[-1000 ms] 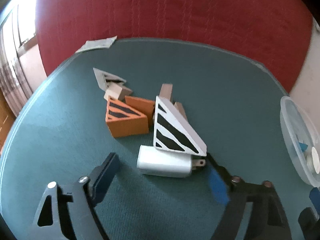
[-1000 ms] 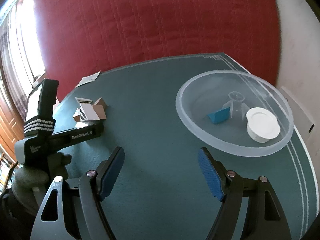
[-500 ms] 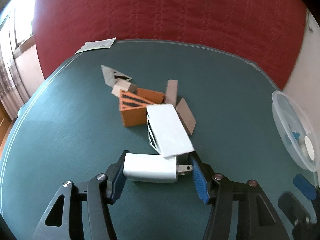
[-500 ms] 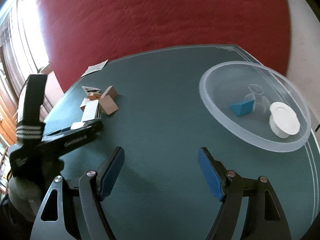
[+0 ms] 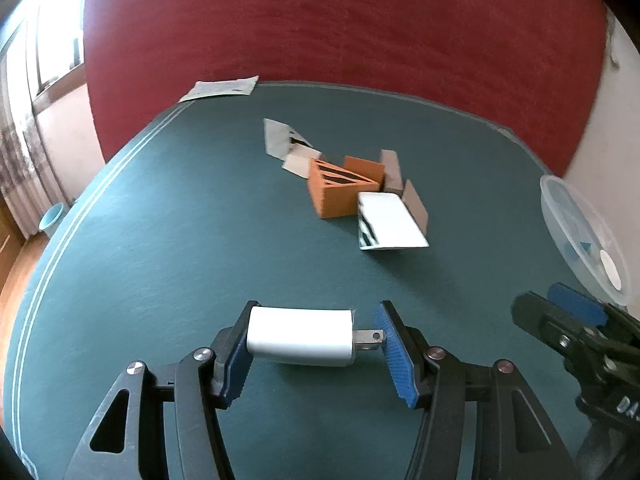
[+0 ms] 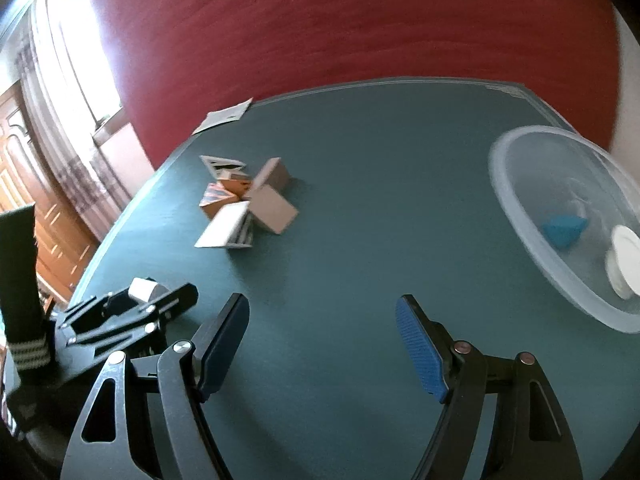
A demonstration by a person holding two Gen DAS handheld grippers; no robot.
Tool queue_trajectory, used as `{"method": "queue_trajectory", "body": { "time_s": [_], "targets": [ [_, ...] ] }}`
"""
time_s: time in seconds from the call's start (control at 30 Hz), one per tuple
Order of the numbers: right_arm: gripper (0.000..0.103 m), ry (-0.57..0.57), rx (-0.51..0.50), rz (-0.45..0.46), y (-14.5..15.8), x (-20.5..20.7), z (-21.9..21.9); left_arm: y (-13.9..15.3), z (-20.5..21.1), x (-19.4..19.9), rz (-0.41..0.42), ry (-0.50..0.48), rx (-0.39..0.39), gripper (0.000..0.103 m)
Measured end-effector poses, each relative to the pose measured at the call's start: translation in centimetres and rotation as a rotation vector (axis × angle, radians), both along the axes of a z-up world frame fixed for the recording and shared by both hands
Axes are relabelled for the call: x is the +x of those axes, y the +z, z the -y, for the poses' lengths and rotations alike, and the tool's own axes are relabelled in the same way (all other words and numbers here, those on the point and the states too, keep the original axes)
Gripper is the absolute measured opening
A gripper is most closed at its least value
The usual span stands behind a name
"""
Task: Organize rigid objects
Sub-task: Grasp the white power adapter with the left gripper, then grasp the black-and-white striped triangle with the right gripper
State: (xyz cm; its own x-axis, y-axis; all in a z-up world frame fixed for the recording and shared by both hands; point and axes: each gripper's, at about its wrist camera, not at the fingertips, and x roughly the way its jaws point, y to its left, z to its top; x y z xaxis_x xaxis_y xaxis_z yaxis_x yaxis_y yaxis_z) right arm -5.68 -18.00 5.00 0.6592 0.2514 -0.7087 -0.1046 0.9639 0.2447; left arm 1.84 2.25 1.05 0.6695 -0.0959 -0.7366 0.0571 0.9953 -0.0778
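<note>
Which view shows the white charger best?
The left wrist view: the white charger fills the centre, held lengthwise between the left gripper jaws, prongs visible. In the right wrist view only a small white end shows, at the left edge, mostly hidden by the gripper.

Blocks [image 5: 348, 188] mid-table [image 5: 200, 240]; bowl [image 5: 568, 220] at right edge

A: Any lettering you can make out?

B: Only a fragment. On the black body of the right gripper [image 5: 576, 312], at the near right edge of the left wrist view, pale letters read "DA" before the frame cuts them off.

A: And the paper sheet [image 5: 219, 88] at the table's far edge?

B: Printed, but too blurred to read.
</note>
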Motion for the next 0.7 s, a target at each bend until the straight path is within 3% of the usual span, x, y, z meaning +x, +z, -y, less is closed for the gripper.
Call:
{"method": "queue_trajectory", "body": {
  "time_s": [0.43, 0.7],
  "targets": [
    [0.076, 0.112, 0.018, -0.028, 0.1, 5.2, -5.8, 0.2, -3.8, -0.6, 0.011, 0.049, -0.011, 0.061],
    [0.057, 0.129, -0.016, -0.050, -0.9, 7.7, -8.1, 0.0, -4.4, -0.5, 0.000, 0.059, -0.021, 0.061]
  ]
}}
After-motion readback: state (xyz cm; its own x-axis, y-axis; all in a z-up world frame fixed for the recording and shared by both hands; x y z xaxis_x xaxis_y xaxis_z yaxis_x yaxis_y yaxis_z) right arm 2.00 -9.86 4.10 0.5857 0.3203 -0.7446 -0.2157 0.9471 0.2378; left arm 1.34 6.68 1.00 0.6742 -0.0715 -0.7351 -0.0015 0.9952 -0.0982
